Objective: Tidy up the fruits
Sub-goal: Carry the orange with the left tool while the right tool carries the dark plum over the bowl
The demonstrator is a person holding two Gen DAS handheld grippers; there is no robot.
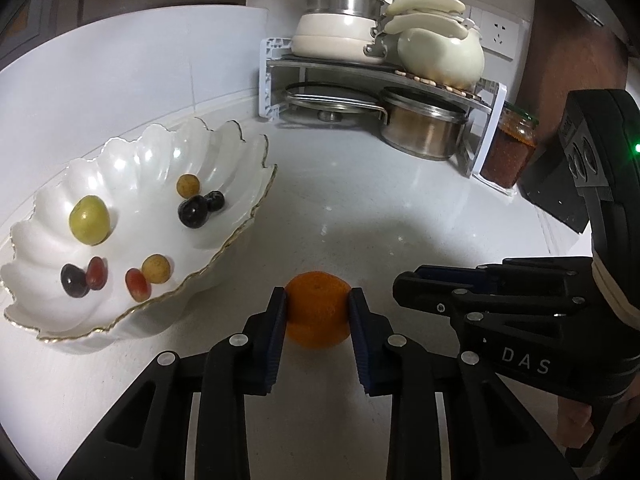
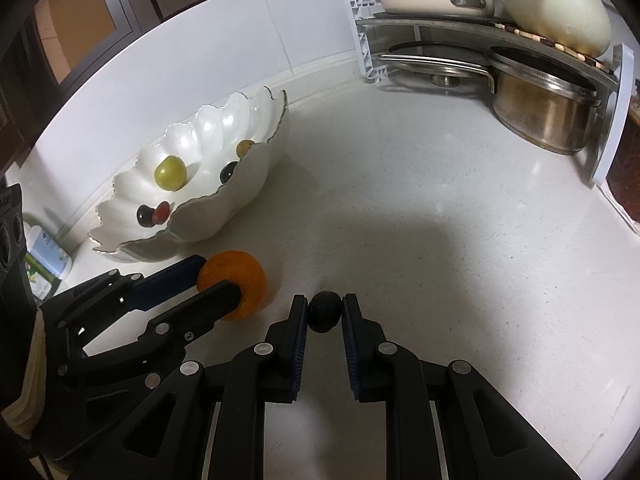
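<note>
An orange (image 1: pixel 316 322) sits on the white counter between the pads of my left gripper (image 1: pixel 318 300), which is shut on it; the right wrist view shows the same grip (image 2: pixel 218 276) on the orange (image 2: pixel 244 276). My right gripper (image 2: pixel 324 304) is shut on a small dark round fruit (image 2: pixel 324 314) low over the counter; it also shows from the side (image 1: pixel 400 284), just right of the orange. A white scalloped bowl (image 1: pixel 224 152) with a gold rim lies to the left, holding a green fruit (image 1: pixel 89 220) and several dark, red and tan grapes.
A corner rack (image 1: pixel 384 68) with cream pots stands at the back, a steel pot (image 1: pixel 424 128) under it. A jar of red sauce (image 1: pixel 508 152) and a dark board (image 1: pixel 560 184) are at the right. A small carton (image 2: pixel 44 256) lies left of the bowl.
</note>
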